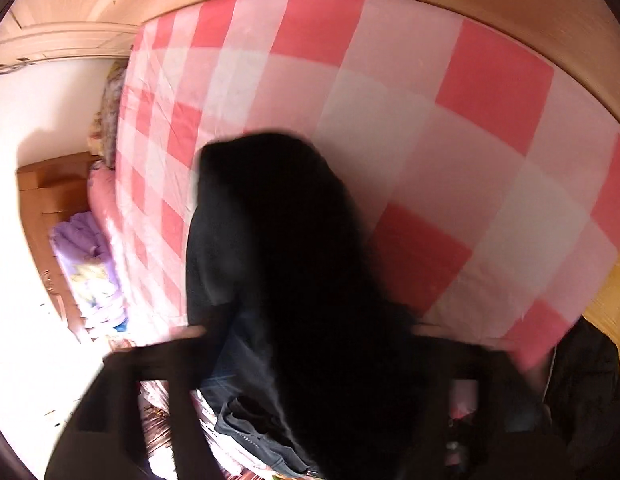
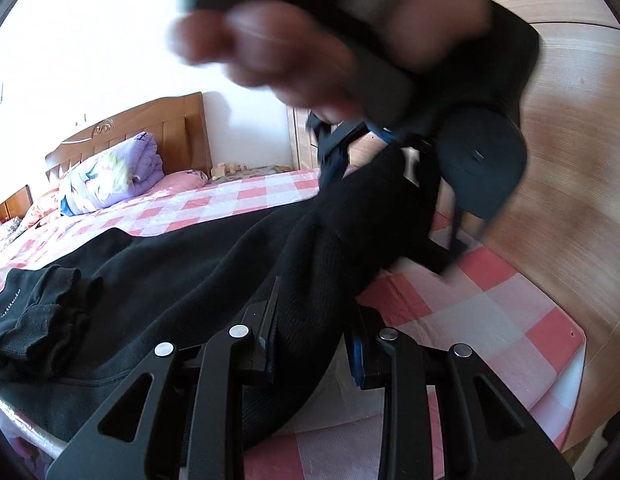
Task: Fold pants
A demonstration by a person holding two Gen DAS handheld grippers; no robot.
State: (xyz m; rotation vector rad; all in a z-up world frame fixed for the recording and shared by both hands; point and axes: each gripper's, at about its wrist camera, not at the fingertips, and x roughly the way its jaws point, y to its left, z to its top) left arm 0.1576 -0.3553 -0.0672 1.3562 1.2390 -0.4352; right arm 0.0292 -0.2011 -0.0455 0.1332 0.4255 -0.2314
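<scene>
The black pants (image 2: 170,272) lie on a pink-and-white checked bed (image 2: 489,312), waistband at the left (image 2: 38,312). My right gripper (image 2: 310,344) is shut on a raised leg end of the pants near the bed's foot. The left gripper (image 2: 361,152) shows blurred in the right wrist view, held by a hand (image 2: 278,48), shut on the same leg further along. In the left wrist view the pants (image 1: 302,280) hang dark and blurred between the left gripper's fingers (image 1: 306,356), above the bed (image 1: 449,120).
A wooden headboard (image 2: 150,124) and a folded purple quilt (image 2: 114,176) sit at the bed's far end. A wooden floor (image 2: 569,140) lies past the bed's foot. A wooden wardrobe (image 1: 90,8) stands beyond the bed.
</scene>
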